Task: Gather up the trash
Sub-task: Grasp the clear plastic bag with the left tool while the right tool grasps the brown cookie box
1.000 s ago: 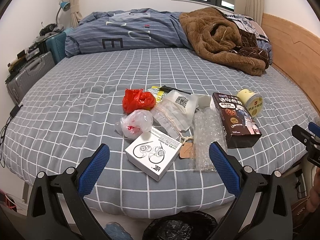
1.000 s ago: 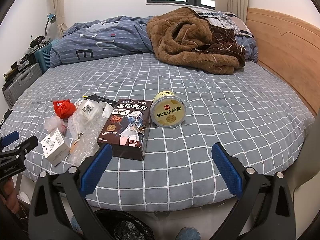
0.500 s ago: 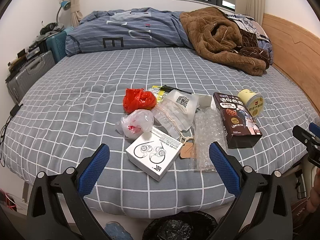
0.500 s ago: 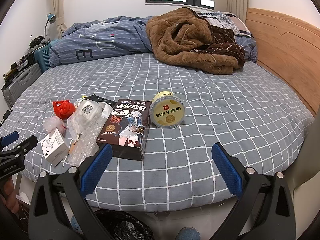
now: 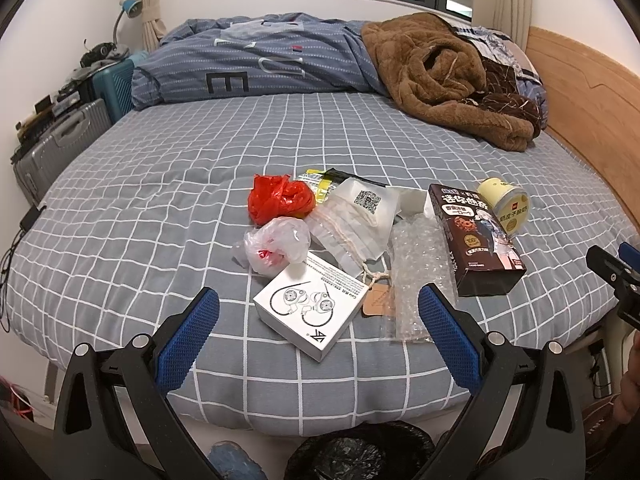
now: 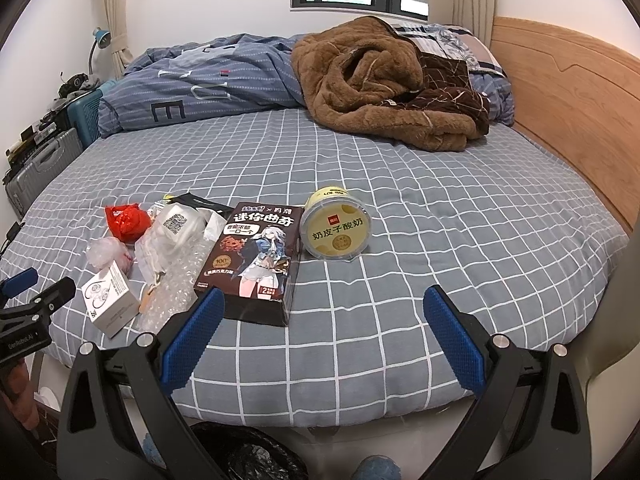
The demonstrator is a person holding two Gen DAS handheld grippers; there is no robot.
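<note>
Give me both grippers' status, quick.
Left gripper: open, holding nothing, above the white box at the bed's edge.
Right gripper: open, holding nothing, near the brown box.

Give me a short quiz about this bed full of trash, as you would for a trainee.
1. True or false: the left gripper is open and holds nothing.
2. What lies between the earphone box and the cookie box: A) bubble wrap, B) a bottle, C) a shoe?
3. Fill in: the yellow tub lies on its ____.

Key: 1 true; 2 A; 3 side.
</note>
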